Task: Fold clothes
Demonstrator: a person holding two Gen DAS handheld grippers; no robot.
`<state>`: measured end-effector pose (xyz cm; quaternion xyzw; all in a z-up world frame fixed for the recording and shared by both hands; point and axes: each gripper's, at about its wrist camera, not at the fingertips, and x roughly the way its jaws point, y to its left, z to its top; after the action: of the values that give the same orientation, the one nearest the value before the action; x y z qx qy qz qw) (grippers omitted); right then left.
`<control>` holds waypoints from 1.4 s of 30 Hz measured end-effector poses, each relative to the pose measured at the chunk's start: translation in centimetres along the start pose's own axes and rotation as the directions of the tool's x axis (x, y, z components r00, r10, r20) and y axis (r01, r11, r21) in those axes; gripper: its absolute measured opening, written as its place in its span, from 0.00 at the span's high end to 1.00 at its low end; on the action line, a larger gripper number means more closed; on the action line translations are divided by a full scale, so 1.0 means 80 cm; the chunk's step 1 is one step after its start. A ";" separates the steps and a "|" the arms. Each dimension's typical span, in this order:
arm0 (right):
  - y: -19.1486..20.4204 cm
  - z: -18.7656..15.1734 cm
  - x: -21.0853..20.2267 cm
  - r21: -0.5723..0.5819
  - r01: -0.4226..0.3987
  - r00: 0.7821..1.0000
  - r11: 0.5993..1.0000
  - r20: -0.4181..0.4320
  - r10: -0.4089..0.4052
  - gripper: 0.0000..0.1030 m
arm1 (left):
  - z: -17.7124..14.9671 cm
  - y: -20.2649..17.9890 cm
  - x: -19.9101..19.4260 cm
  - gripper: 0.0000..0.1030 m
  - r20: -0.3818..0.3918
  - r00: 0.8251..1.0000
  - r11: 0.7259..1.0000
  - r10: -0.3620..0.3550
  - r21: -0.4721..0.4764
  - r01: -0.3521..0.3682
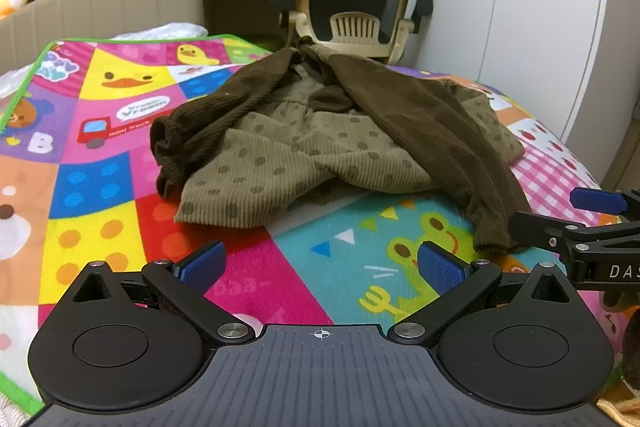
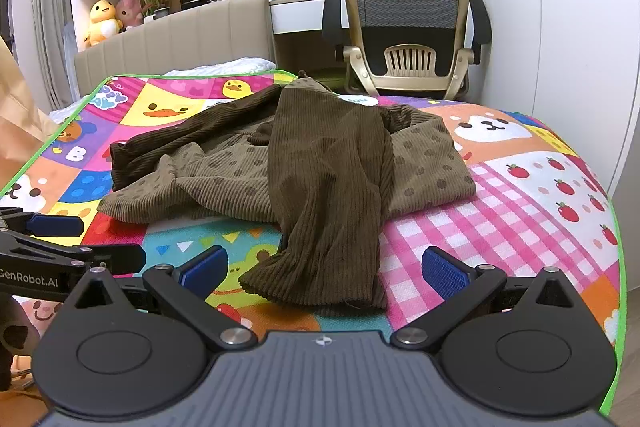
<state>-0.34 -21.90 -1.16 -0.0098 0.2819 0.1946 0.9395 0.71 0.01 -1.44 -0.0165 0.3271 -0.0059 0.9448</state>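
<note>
Holding our left gripper (image 1: 320,267) spread wide over the play mat (image 1: 280,287), we see the brown garment (image 2: 320,167) rumpled mid-mat, one sleeve (image 2: 328,247) trailing toward the near edge before our equally parted right gripper (image 2: 324,271); whichever fold follows, pinch only one layer, near the cuff.

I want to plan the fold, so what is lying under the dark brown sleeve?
Under the dark brown sleeve lies the olive dotted body of the garment, and its cuff rests on the colourful mat. The covered part is hidden.
</note>
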 end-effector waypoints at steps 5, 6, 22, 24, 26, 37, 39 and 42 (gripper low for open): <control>0.000 0.000 0.000 0.002 -0.001 1.000 1.000 -0.001 0.001 0.00 | 0.000 0.000 0.000 0.00 -0.002 1.000 1.000 0.000 0.000 0.000; 0.000 0.000 0.000 0.002 -0.001 1.000 1.000 -0.001 0.001 0.00 | -0.001 0.000 0.000 0.00 -0.002 1.000 1.000 0.000 0.000 0.000; -0.001 -0.002 0.003 0.006 -0.008 1.000 1.000 -0.011 0.008 0.00 | -0.002 0.001 0.002 0.00 -0.014 1.000 1.000 0.001 -0.005 -0.001; -0.001 -0.002 0.003 0.007 -0.009 1.000 1.000 -0.013 0.009 0.00 | -0.002 0.001 0.003 0.00 -0.016 1.000 1.000 0.001 -0.006 -0.001; -0.001 -0.003 0.004 0.008 -0.010 1.000 1.000 -0.015 0.010 0.00 | -0.002 0.002 0.004 0.00 -0.019 1.000 1.000 0.000 -0.008 0.000; -0.024 0.028 0.037 0.002 -0.041 0.997 0.999 -0.062 0.042 0.00 | 0.061 0.048 0.063 0.00 -0.037 0.999 1.000 0.013 -0.014 -0.013; -0.037 0.052 0.057 0.026 -0.060 0.995 0.998 -0.080 0.062 0.00 | 0.078 0.060 0.078 0.00 -0.038 0.999 1.000 0.016 -0.014 -0.016; -0.054 0.078 0.097 0.084 -0.080 0.989 0.993 -0.121 0.090 0.00 | 0.102 0.078 0.100 0.00 -0.041 0.999 1.000 0.020 -0.014 -0.021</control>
<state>10.46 -22.28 -0.43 0.0273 0.3476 0.2224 0.9105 12.07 6.26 -0.17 -0.0198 0.3464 0.0058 0.9379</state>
